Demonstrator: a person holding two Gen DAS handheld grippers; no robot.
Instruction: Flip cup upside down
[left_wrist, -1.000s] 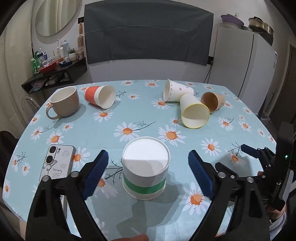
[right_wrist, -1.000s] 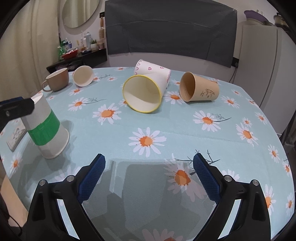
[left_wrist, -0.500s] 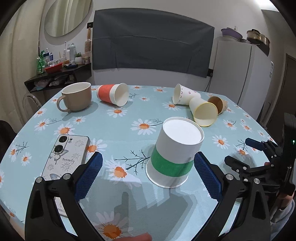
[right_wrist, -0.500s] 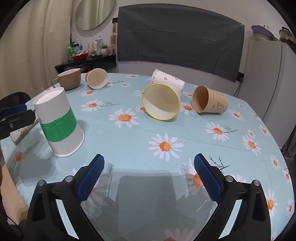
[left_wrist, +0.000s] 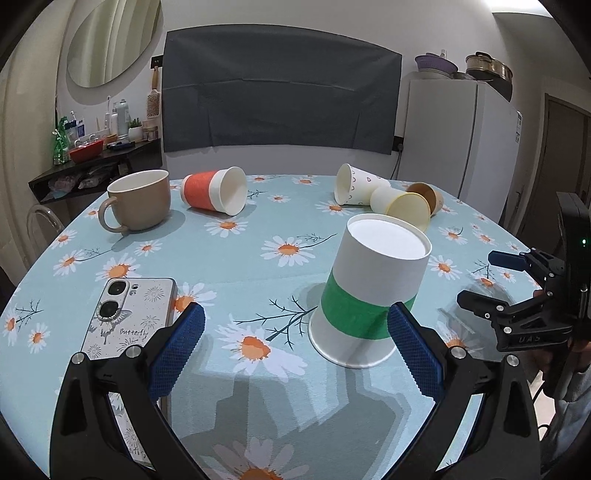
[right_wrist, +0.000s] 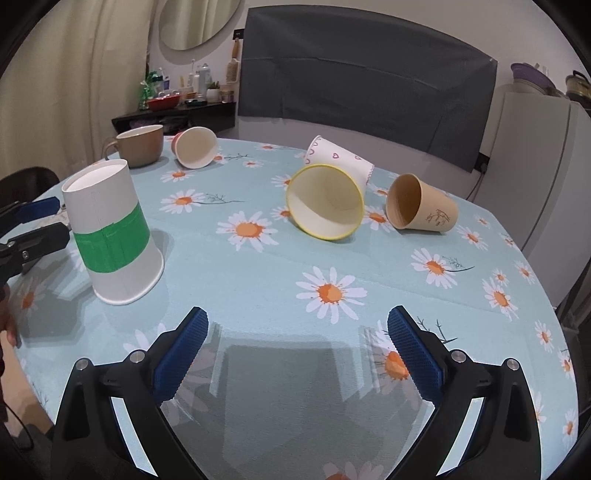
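A white paper cup with a green band (left_wrist: 369, 291) stands upside down on the daisy tablecloth; it also shows in the right wrist view (right_wrist: 110, 236). My left gripper (left_wrist: 295, 350) is open and empty, just in front of the cup and apart from it. My right gripper (right_wrist: 297, 350) is open and empty over bare cloth, right of the cup. The right gripper also shows at the right edge of the left wrist view (left_wrist: 524, 295).
A yellow-rimmed cup (right_wrist: 325, 203), a heart-print cup (right_wrist: 340, 157), a brown paper cup (right_wrist: 421, 208) and an orange cup (left_wrist: 214, 190) lie on their sides. A tan mug (left_wrist: 138, 205) stands far left. A phone (left_wrist: 125, 317) lies near the left gripper.
The left gripper has drawn back and lowered from around the green-banded cup, which stays upside down on the table. The right gripper has shifted back slightly.
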